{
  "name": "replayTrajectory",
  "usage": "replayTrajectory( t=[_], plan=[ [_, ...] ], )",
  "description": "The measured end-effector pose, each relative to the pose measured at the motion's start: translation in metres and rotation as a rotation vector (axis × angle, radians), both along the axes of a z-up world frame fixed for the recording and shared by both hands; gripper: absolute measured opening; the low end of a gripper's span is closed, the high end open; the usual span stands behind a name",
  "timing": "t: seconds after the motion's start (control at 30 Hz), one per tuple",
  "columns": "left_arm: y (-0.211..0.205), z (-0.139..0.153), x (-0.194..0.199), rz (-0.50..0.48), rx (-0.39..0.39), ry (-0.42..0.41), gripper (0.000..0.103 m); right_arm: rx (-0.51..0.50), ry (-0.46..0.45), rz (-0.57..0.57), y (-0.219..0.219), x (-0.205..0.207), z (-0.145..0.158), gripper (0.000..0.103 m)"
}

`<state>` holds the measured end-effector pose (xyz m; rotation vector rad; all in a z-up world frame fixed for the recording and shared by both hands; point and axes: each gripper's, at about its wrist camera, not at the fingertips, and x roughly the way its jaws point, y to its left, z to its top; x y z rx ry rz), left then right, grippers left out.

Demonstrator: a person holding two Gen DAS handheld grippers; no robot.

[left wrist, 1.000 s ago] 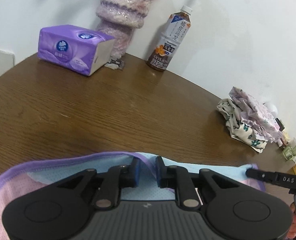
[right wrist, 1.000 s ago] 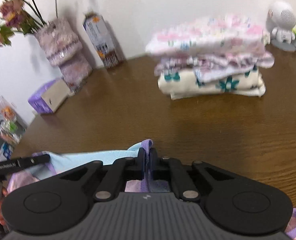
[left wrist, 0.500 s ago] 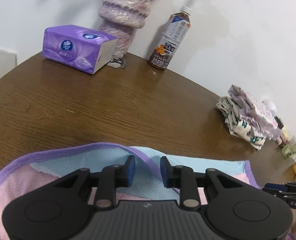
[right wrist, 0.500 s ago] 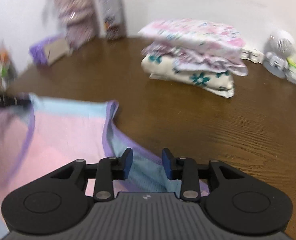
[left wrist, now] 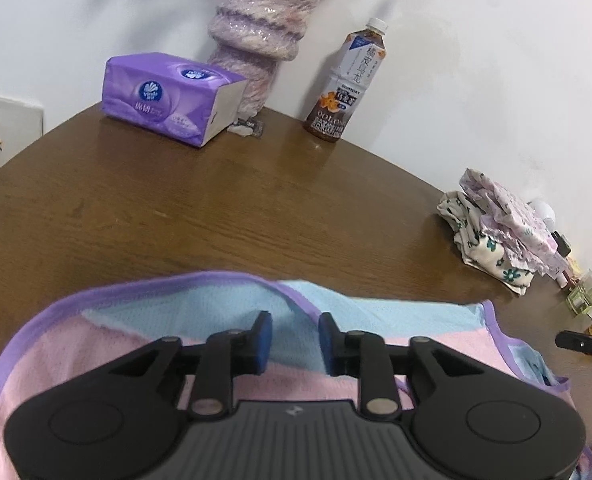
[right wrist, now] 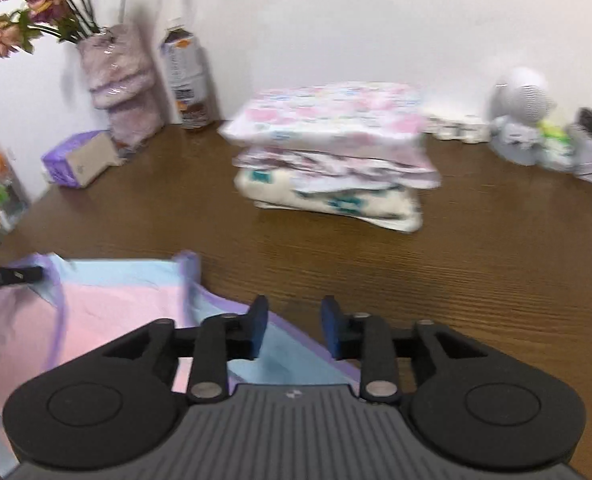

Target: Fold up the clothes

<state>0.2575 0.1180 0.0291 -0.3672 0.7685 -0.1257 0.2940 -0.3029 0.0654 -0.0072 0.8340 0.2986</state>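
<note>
The pink, blue and purple-edged garment [left wrist: 96, 344] lies flat on the table [left wrist: 216, 220], likely spread there so a fold can be made. The left hand-held gripper [left wrist: 294, 340] hangs low over its blue band, jaws spread and holding nothing. The right hand-held gripper [right wrist: 292, 326] hangs over the garment's purple-trimmed corner, jaws likewise spread and empty. A stack of folded clothes [right wrist: 331, 160] sits well apart, toward the wall.

Right wrist view was smeared: the folded stack [right wrist: 331, 160] and bottle [right wrist: 186, 80] at the surface's far edge blurred, label unreadable. The garment [left wrist: 96, 340] ran under the left gripper body, cut off below.
</note>
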Motion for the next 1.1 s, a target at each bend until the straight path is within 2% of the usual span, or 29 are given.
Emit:
replayTrajectory(
  t=[0.03, 0.1, 0.27, 0.3, 0.37, 0.4, 0.47, 0.57, 0.67, 0.7, 0.73, 0.8, 0.9, 0.93, 1.0, 1.1],
  plan=[
    [-0.001, 0.002, -0.002, -0.003, -0.003, 0.005, 0.028, -0.022, 0.021, -0.009, -0.007, -0.003, -0.004, 0.042],
    [-0.013, 0.006, -0.011, -0.069, -0.009, -0.001, 0.029, -0.051, 0.059, -0.01, -0.016, -0.007, -0.013, 0.047],
    [-0.053, 0.012, -0.039, -0.248, 0.0, -0.002, 0.037, -0.102, 0.099, 0.004, -0.02, -0.007, -0.028, 0.049],
    [-0.061, 0.013, -0.045, -0.276, 0.005, -0.002, 0.037, -0.105, 0.104, 0.006, -0.019, -0.006, -0.03, 0.043],
    [-0.074, 0.014, -0.056, -0.314, 0.009, -0.006, 0.036, -0.103, 0.102, 0.038, -0.012, 0.0, -0.03, 0.005],
    [-0.081, 0.015, -0.061, -0.341, 0.009, -0.013, 0.035, -0.113, 0.102, 0.046, -0.007, 0.003, -0.03, 0.002],
    [-0.095, 0.017, -0.071, -0.397, 0.007, -0.026, 0.035, -0.192, 0.042, 0.038, 0.003, 0.008, -0.024, 0.002],
    [-0.121, 0.017, -0.083, -0.492, 0.011, -0.031, 0.035, -0.193, -0.028, 0.032, 0.008, 0.012, -0.007, 0.002],
    [-0.149, 0.012, -0.094, -0.577, 0.016, -0.018, 0.035, -0.255, -0.008, 0.07, 0.019, 0.014, -0.009, 0.004],
    [-0.156, 0.012, -0.097, -0.599, 0.019, -0.018, 0.035, -0.286, 0.013, 0.08, 0.022, 0.014, -0.012, 0.011],
    [-0.163, 0.011, -0.099, -0.62, 0.023, -0.019, 0.035, -0.303, 0.019, 0.083, 0.022, 0.013, -0.013, 0.027],
    [-0.177, 0.01, -0.104, -0.662, 0.029, -0.021, 0.035, -0.268, -0.01, 0.078, 0.016, 0.009, -0.006, 0.042],
    [-0.197, 0.008, -0.11, -0.722, 0.041, -0.031, 0.035, -0.164, -0.038, 0.111, 0.01, 0.009, 0.007, 0.042],
    [-0.205, 0.008, -0.111, -0.74, 0.052, -0.04, 0.035, -0.157, -0.035, 0.126, 0.011, 0.011, 0.007, 0.042],
    [-0.219, 0.007, -0.113, -0.766, 0.073, -0.059, 0.034, -0.2, 0.007, 0.159, 0.02, 0.019, -0.003, 0.042],
    [-0.234, 0.003, -0.111, -0.76, 0.098, -0.07, 0.023, -0.239, 0.056, 0.198, 0.025, 0.025, -0.018, 0.04]
  ],
)
